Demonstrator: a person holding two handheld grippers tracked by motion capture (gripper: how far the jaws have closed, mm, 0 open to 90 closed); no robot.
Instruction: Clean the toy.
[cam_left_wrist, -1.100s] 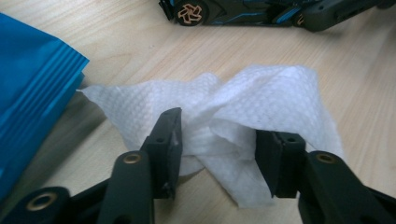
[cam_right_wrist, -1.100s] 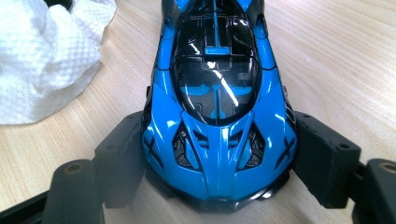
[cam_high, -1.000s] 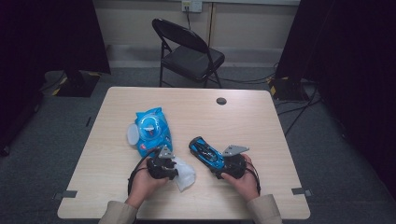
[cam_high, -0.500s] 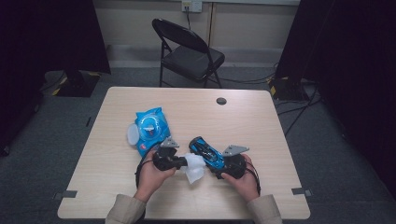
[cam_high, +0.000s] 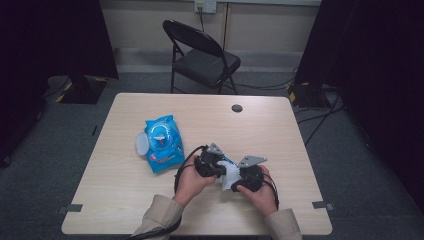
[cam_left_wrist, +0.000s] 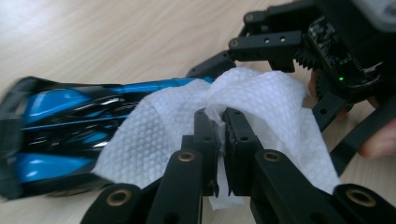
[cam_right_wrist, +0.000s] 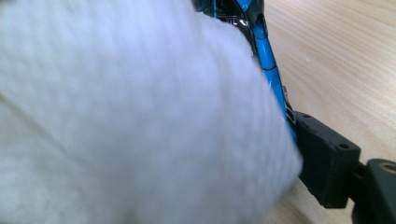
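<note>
A blue and black toy car lies low over the table between the two hands. My right gripper is shut on it; one black pad presses on the car's blue side. A white textured wipe is draped over the car's rear half and blocks most of the right gripper view. My left gripper is shut on a fold of that wipe; its jaws have just been closing on it. In the high view both grippers meet at the table's front middle.
A blue pack of wipes with its white lid flipped open lies to the left of the hands on the pale wooden table. A dark cable hole sits near the far edge. A black folding chair stands behind the table.
My left gripper has carried the wipe to the right, from beside the car onto it. The wipe now covers most of the car. The right hand has kept still.
</note>
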